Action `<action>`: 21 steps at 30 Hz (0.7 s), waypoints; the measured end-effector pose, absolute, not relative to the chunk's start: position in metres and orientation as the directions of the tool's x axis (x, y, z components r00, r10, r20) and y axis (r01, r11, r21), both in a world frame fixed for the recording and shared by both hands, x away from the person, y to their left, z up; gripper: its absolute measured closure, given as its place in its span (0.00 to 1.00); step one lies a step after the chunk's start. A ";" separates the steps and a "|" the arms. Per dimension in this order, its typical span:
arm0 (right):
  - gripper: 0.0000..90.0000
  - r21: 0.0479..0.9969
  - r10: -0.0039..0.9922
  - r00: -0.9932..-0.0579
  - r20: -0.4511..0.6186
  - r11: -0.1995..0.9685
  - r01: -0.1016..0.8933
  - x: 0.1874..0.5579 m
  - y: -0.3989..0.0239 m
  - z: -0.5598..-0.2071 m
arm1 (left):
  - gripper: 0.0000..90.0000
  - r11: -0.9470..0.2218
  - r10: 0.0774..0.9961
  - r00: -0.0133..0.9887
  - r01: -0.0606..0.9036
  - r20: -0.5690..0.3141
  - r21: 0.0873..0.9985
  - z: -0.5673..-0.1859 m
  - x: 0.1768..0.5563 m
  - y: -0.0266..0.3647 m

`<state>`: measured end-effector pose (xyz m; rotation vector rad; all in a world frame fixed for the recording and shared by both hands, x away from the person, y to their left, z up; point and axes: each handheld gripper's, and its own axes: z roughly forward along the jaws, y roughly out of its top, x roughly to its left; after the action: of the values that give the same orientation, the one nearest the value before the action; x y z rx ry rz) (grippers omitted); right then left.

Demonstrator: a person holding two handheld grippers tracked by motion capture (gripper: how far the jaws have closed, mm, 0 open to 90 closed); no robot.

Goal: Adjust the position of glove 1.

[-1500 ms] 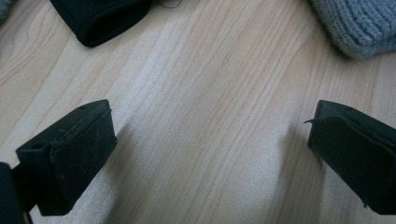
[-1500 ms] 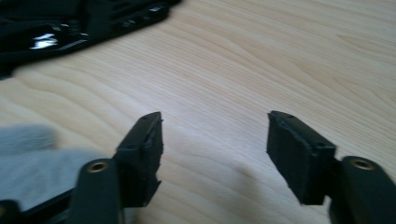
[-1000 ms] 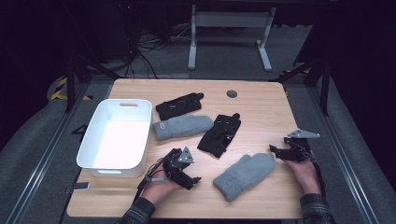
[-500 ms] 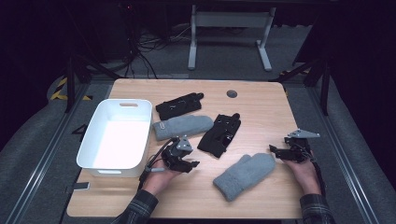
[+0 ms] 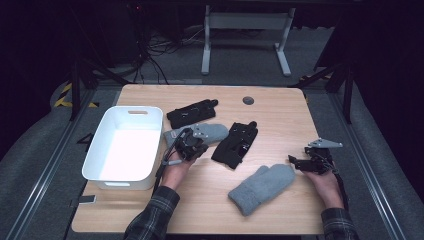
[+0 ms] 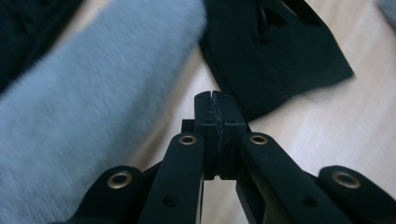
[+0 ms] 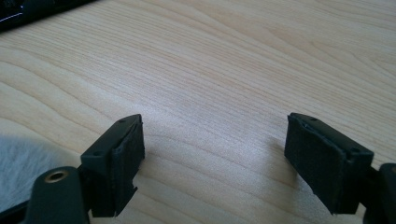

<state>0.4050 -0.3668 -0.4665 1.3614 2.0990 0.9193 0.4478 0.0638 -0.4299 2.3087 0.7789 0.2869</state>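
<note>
Lately carried away from the near edge of the tabletop [image 5: 200,210] and farther in, with the left gripper [image 5: 192,146] now over the near end of the far grey mitten [image 5: 212,132], just right of the white tub [image 5: 95,150]. Fingers just been closing on the way, and now clenched pad to pad with nothing between them (plain in the left gripper view, where the left gripper [image 6: 215,100] points at bare wood in the gap between the far grey mitten [image 6: 93,93] and the black glove [image 6: 280,46]). Probably means no grasp yet: mitten lying flat and untouched, between the tub and the black glove [image 5: 235,145], so likely a need to reopen before any pickup. Left hand palm-down, forearm reaching in from the near edge, gripper tilted down and toward the far side. Right gripper [image 5: 302,162] low at the right of the tabletop, just right of the near grey mitten [image 5: 262,187]; fingers released and spread wide over bare wood in the right gripper view [image 7: 212,154], holding nothing.
</note>
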 end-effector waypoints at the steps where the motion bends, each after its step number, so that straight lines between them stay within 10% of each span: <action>1: 0.23 0.747 0.918 -0.396 -0.028 0.282 0.602 0.405 -0.367 -0.466 | 1.00 -0.600 0.603 0.798 0.453 0.001 0.659 -0.431 0.453 0.060; 21: 0.23 0.747 0.919 -0.394 -0.028 0.281 0.602 0.405 -0.367 -0.466 | 1.00 -0.642 0.603 0.798 0.484 0.001 0.594 -0.445 0.516 0.020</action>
<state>0.4050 -0.3668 -0.4665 1.3637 2.0975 0.9189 0.5163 0.0203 -0.4445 2.3946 0.8024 0.2657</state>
